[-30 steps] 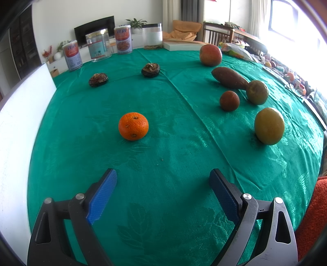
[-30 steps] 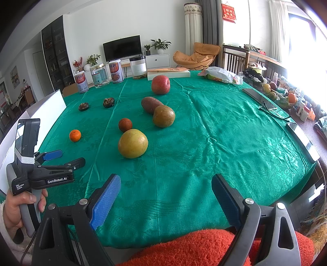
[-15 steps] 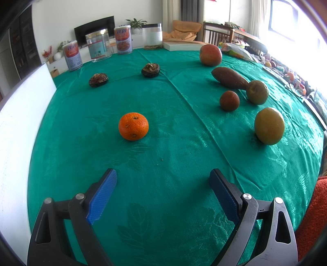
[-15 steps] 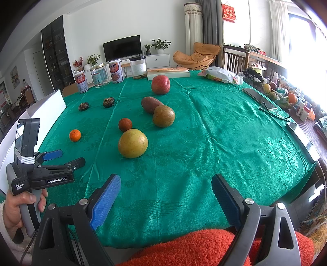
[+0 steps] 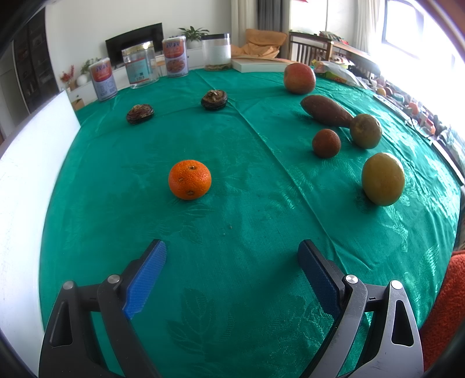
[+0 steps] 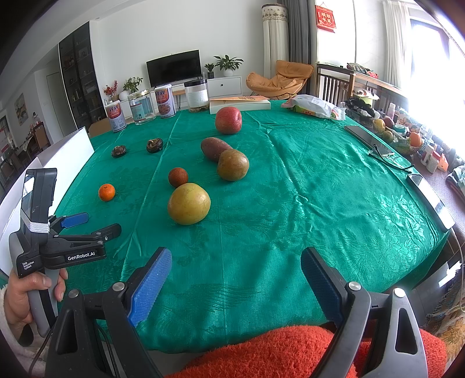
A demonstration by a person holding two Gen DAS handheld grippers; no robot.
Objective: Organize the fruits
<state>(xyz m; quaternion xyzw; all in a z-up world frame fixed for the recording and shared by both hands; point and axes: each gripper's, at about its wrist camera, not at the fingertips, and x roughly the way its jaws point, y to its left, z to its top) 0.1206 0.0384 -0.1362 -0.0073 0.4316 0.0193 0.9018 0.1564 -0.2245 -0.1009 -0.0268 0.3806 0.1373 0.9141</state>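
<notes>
Both grippers, left (image 5: 232,256) and right (image 6: 236,263), hover with fingers spread wide and nothing between them; we judge that sorting has not begun, and the next move calls for a reach forward. Ahead of our right gripper lie the yellow citrus (image 6: 189,203), red apple (image 6: 228,120) and brown fruit (image 6: 233,165); the mandarin (image 5: 189,179) sits just ahead-left of our left gripper.

Home living-dining room. Flat television (image 6: 173,67) against far wall above low white cabinet (image 6: 225,85), potted plants (image 6: 227,63) on top. Orange lounge chair (image 6: 280,79) by grey curtains (image 6: 298,35), red hanging ornament (image 6: 325,14) on wall. Green patterned cloth (image 6: 305,186) over dining surface, wooden chair (image 6: 334,84) behind, dark display shelving (image 6: 77,78) at left.
</notes>
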